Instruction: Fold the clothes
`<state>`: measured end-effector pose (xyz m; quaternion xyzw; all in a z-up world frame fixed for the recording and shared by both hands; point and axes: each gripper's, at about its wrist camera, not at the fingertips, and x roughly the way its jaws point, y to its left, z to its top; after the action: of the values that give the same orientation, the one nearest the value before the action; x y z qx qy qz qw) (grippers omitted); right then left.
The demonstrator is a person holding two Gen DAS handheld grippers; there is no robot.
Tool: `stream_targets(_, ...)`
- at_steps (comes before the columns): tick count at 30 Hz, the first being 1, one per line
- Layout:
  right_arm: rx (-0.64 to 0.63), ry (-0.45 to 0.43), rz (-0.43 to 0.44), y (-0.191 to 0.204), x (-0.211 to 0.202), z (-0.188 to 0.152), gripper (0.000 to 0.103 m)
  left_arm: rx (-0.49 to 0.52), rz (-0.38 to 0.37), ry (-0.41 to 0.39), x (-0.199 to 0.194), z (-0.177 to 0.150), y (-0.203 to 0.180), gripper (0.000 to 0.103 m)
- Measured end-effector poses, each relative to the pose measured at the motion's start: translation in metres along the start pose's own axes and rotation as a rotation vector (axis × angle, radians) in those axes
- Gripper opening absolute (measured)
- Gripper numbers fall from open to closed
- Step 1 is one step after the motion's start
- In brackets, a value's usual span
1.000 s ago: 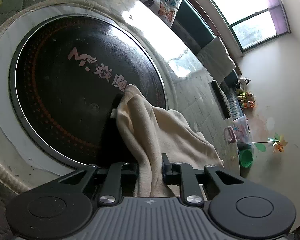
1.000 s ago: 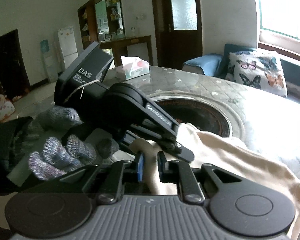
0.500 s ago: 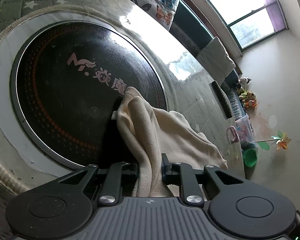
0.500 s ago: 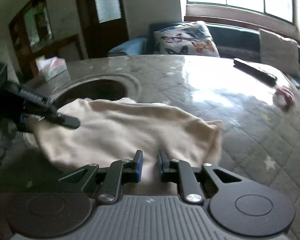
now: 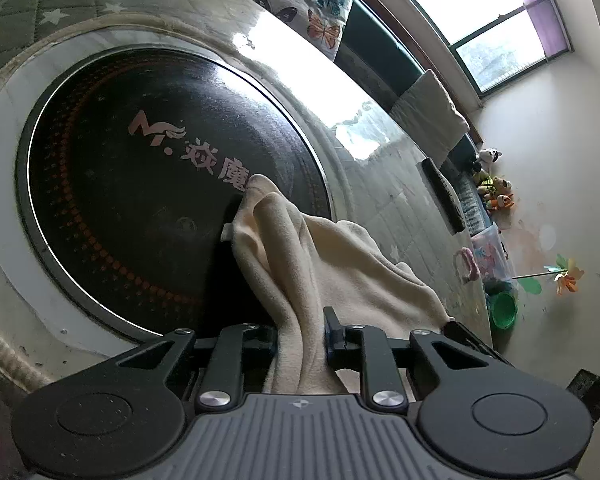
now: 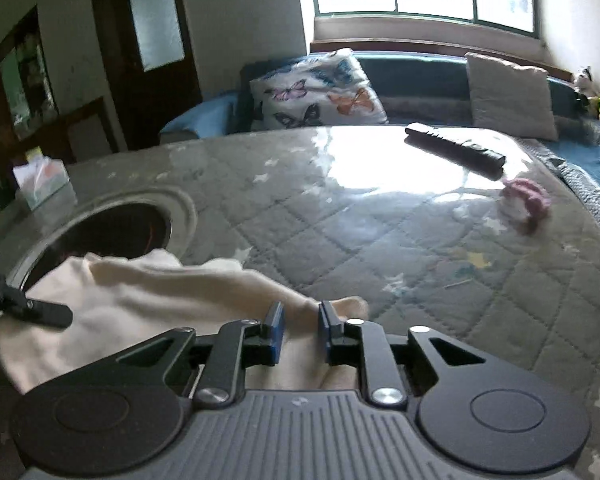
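A cream cloth garment (image 5: 320, 264) lies bunched on the round table, partly over the black glass cooktop (image 5: 140, 184). My left gripper (image 5: 302, 330) is shut on a fold of it. In the right wrist view the same garment (image 6: 148, 300) stretches leftward from my right gripper (image 6: 299, 330), which is shut on its other edge. The tip of the left gripper (image 6: 40, 312) shows at the far left, holding the cloth over the cooktop rim.
The table has a grey quilted cover with stars (image 6: 380, 240). A black remote (image 6: 456, 148) and a pink knitted item (image 6: 526, 200) lie at the far right. A tissue box (image 6: 42, 184) stands at the left. A sofa with a butterfly pillow (image 6: 320, 92) is behind.
My right gripper has swung right, away from the left gripper, drawing the garment's edge out along the table. The left gripper has stayed almost still, holding its fold.
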<state>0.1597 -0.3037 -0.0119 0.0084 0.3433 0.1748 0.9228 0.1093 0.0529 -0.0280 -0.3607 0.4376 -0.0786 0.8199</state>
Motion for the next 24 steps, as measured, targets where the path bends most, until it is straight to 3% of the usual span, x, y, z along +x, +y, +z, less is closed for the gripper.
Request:
stream_targets(2, 0.015, -0.003, -0.021, -0.006, -0.004, -0.002, 0.042, 0.005, 0.000, -0.003, 0.001, 0.000, -0.001, 0.028)
stream_targets(4, 0.037, 0.002, -0.034, -0.013, -0.006, -0.004, 0.042, 0.007, -0.011, -0.007, 0.001, 0.000, -0.003, 0.035)
stream_targets(6, 0.067, 0.014, -0.022, -0.019, -0.006, -0.008, 0.042, 0.021, -0.024, -0.011, 0.002, -0.001, -0.007, 0.051)
stream_targets(14, 0.121, 0.020, 0.029, -0.025, -0.005, -0.019, 0.041, 0.117, -0.006, -0.029, 0.004, -0.008, -0.023, 0.064)
stream_targets(21, 0.136, 0.020, 0.043, -0.024, -0.003, -0.018, 0.020, 0.130, -0.003, -0.031, 0.005, -0.009, -0.023, 0.064)
stream_targets(24, 0.146, 0.021, 0.049, -0.024, -0.002, -0.019, 0.018, 0.144, 0.007, -0.029, 0.005, -0.009, -0.025, 0.064)
